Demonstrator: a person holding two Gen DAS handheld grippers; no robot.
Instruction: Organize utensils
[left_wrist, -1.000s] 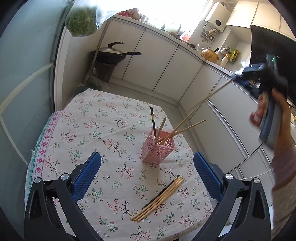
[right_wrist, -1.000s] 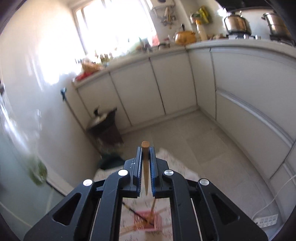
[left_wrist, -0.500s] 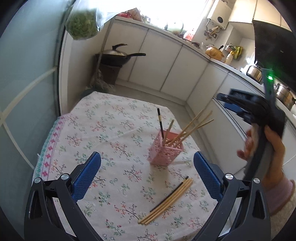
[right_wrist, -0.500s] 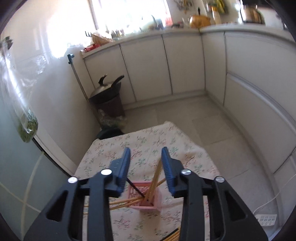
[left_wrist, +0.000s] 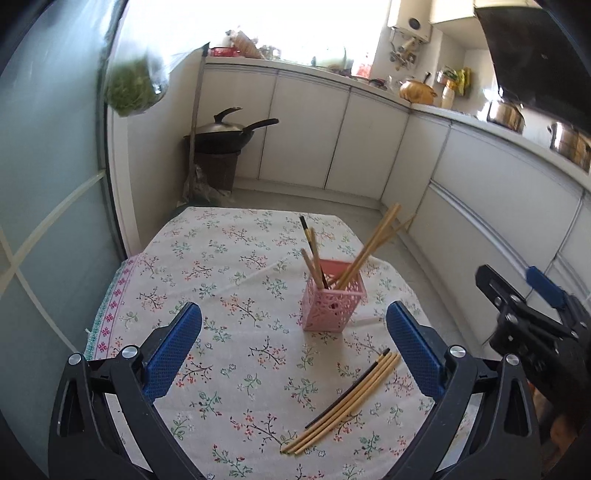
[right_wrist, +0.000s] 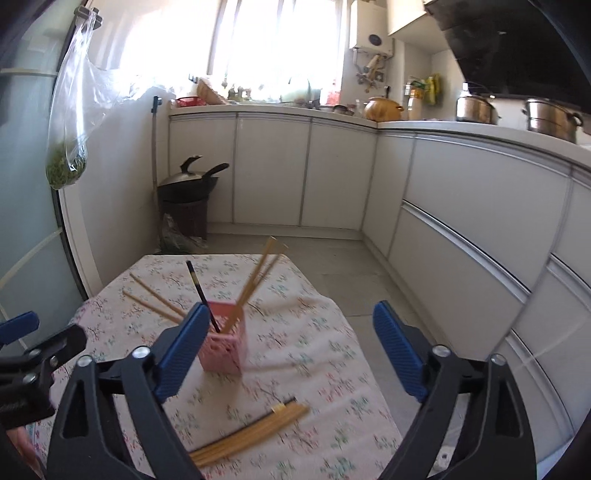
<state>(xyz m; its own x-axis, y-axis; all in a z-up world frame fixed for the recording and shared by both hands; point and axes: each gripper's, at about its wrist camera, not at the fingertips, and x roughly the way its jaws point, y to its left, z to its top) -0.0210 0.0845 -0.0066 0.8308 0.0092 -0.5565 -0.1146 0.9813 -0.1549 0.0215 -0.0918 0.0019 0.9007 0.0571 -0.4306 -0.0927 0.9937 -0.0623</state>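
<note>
A pink lattice holder (left_wrist: 334, 302) (right_wrist: 223, 349) stands on the floral tablecloth (left_wrist: 221, 280) with several bamboo chopsticks and one black chopstick leaning out of it. A bundle of loose chopsticks (left_wrist: 347, 400) (right_wrist: 251, 434), bamboo plus one black, lies on the cloth nearer to me. My left gripper (left_wrist: 293, 350) is open above the cloth, short of the holder, with nothing between its fingers. My right gripper (right_wrist: 291, 354) has its jaws opening wide and empty, above the bundle and just right of the holder; it also shows at the right edge of the left wrist view (left_wrist: 524, 314).
The small table's far and right edges drop to a tiled floor (right_wrist: 332, 258). White cabinets (right_wrist: 461, 206) curve around the right. A black wok (left_wrist: 225, 133) sits on a dark bin in the far corner. A bag of greens (right_wrist: 68, 162) hangs on the left wall.
My right gripper let go of a bamboo chopstick, which now stands in the holder, opened wide and came down toward the table. The left gripper drifted a little, staying open.
</note>
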